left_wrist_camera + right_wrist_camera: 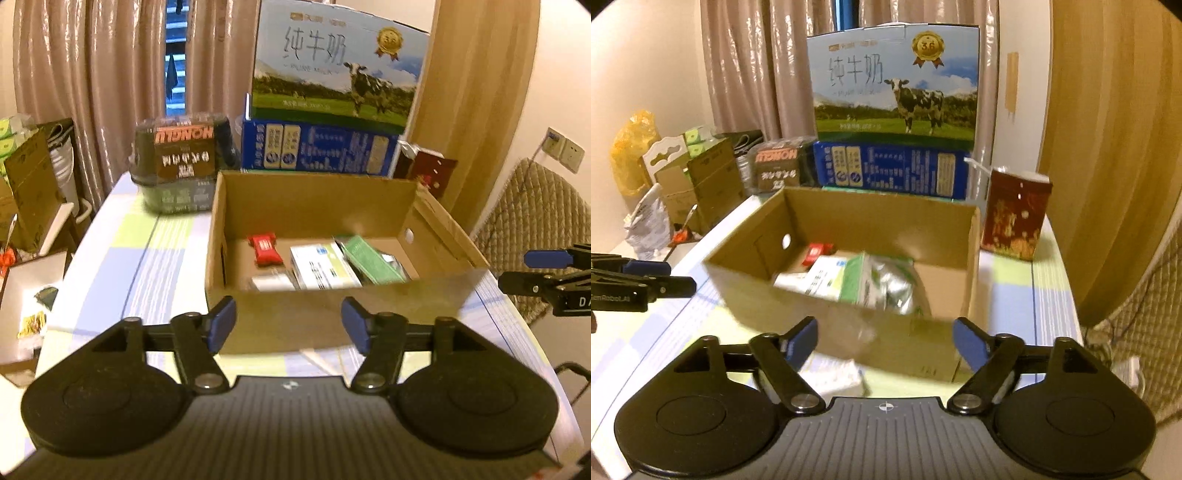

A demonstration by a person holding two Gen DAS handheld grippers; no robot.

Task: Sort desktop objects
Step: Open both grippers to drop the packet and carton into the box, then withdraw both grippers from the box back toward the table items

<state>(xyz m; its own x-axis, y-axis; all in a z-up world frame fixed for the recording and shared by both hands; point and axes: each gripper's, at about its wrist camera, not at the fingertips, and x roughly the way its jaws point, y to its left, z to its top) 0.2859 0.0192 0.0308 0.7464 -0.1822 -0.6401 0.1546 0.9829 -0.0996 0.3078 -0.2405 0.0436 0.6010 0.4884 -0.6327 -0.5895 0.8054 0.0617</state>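
The cardboard box (332, 229) on the bench (147, 258) already holds a red packet (264, 248), a white carton (321, 266) and a green pouch (879, 280), so much of the sorting looks done. A white packet (834, 376) lies on the bench just before the box and seems left to go in. The left gripper (288, 325) and right gripper (884, 341) both hover short of the box, jaws wide apart and empty.
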